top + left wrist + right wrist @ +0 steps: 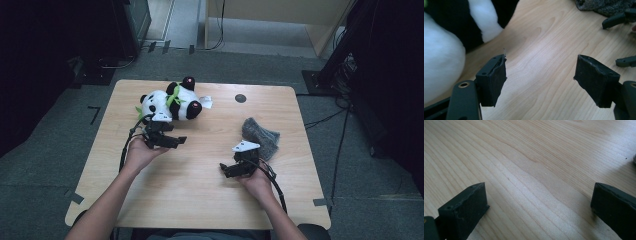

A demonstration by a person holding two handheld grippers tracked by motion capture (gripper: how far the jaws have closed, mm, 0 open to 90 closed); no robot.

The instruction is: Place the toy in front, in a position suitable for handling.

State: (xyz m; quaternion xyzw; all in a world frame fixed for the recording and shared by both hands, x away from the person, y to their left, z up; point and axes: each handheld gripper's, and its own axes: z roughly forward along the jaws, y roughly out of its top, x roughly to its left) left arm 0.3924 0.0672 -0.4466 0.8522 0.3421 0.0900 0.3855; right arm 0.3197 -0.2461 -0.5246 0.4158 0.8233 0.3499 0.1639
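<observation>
A black-and-white panda plush (170, 102) with a green leaf at its neck lies on its side at the back left of the wooden table (200, 195). Just in front of it is my left gripper (179, 140), jaws pointing right, open and empty. In the left gripper view the panda (444, 55) fills the left side, close beside the left jaw, and the left gripper (541, 67) is over bare wood. A crumpled grey knit cloth (260, 132) lies right of centre. My right gripper (225, 171) sits in front of it, pointing left. It stands open (539, 205) over bare wood.
A small black round mark (240, 98) sits near the table's back edge, and a white tag (206, 102) sticks out by the panda's head. In the left gripper view the grey cloth (604, 6) and the other gripper's jaws appear at top right. Grey carpet and cables surround the table.
</observation>
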